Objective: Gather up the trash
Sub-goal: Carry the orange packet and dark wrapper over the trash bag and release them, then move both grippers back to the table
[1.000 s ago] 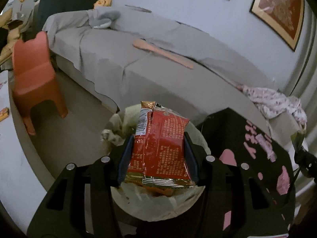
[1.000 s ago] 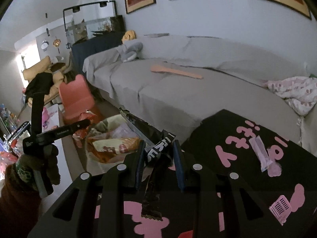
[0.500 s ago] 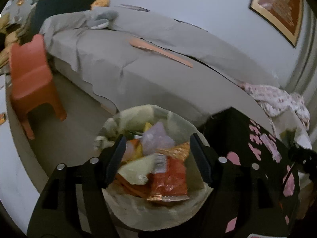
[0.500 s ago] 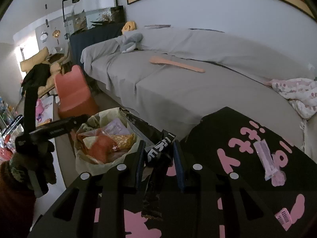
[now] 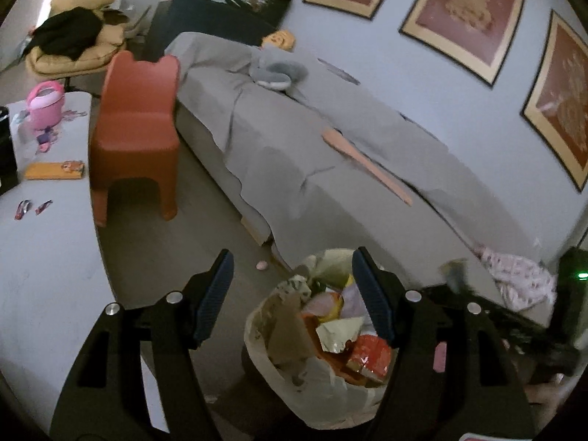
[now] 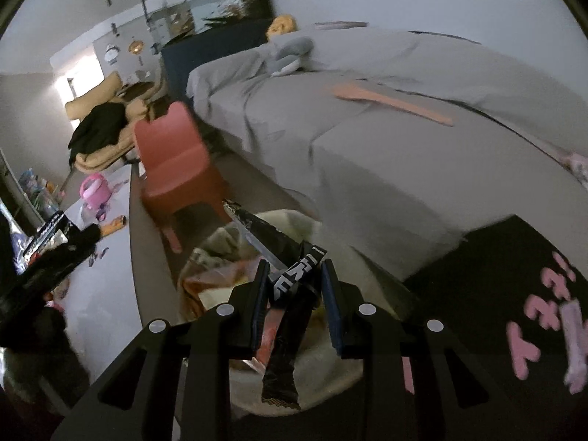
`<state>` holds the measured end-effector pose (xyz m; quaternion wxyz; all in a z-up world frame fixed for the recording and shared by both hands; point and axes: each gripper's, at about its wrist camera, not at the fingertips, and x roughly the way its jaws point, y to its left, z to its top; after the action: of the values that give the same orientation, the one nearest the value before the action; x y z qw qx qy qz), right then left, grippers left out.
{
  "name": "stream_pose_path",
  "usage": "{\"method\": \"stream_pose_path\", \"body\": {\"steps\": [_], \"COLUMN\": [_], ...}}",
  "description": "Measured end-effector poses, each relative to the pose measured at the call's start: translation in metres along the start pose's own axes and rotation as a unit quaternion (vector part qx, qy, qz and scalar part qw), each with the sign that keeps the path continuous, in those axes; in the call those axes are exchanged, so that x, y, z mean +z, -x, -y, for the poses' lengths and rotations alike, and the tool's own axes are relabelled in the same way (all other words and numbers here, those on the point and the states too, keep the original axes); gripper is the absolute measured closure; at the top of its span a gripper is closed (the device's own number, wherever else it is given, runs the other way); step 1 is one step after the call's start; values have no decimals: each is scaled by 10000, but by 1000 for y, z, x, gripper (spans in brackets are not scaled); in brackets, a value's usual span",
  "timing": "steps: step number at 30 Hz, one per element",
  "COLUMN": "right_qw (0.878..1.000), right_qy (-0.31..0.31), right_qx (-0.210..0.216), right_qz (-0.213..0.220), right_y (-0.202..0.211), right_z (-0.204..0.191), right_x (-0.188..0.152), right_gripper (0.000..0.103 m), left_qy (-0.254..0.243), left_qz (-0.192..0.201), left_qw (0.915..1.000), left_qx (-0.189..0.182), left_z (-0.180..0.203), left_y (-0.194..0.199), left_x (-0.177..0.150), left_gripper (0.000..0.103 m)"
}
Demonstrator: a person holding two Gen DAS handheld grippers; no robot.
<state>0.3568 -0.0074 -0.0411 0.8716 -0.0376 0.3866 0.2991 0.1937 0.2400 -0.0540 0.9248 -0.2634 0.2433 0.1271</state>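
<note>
The trash bin (image 5: 316, 378), lined with a pale bag, stands on the floor just in front of the grey-covered sofa (image 5: 330, 169), and everything here is easiest placed against it. It already holds a good heap of wrappers, among them a red snack packet (image 5: 367, 356) near its right rim, so a fair part of the collecting looks done. The left gripper (image 5: 290, 290) hangs above the bin's left side with its jaws spread wide and nothing between them. The right gripper (image 6: 294, 286) is above the bin too, clamped on a black wrapper (image 6: 284, 308) whose long ends stick out past both sides of the fingers; that piece is not yet in the bin. Left of the bin, beyond the red child's chair (image 5: 136, 128), small scraps (image 5: 33, 207) lie on the white table (image 5: 47, 275), so more probably remains to gather.
</note>
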Motion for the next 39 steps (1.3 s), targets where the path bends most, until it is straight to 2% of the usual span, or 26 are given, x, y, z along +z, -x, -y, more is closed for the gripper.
{"method": "stream_pose_path", "body": {"steps": [5,9,13,18,25,30,33,36,39], "right_qw": [9998,9987,9984,9989,9999,9995,9972,9912,9845], "right_qy": [158,219,361,247,114,-91,-70,-56,-209], "right_qx": [-6,260,102,263,20,-276,-698,-1283,-1706], "right_qz": [-110,-374,-415,-307,-31,116,249,326,355], "right_y": [-32,-51,-53,-37,9,56,85,117,146], "right_z": [-20,-26,-29,-16,17,56,77,100,130], "right_x": [10,13,10,8,-2,-26,-44,-65,-85], "right_gripper": [74,70,68,52,52,52,52,52,52], "left_qy": [142,181,223,197,-90,-501,-886,-1267,-1712], "left_qz": [19,-85,-193,-227,-269,-435,-617,-882,-1200], "left_qw": [9999,9997,9995,9994,9991,9959,9899,9777,9578], "left_qx": [-79,-132,-145,-154,-317,-615,-921,-1422,-1972], "left_z": [-11,-14,-16,-12,15,56,89,127,169], "left_y": [4,-3,-8,-8,-5,-8,-15,-25,-33], "left_x": [3,2,-2,-4,-8,-21,-35,-54,-77], "left_gripper": [38,38,38,38,38,38,38,38,38]}}
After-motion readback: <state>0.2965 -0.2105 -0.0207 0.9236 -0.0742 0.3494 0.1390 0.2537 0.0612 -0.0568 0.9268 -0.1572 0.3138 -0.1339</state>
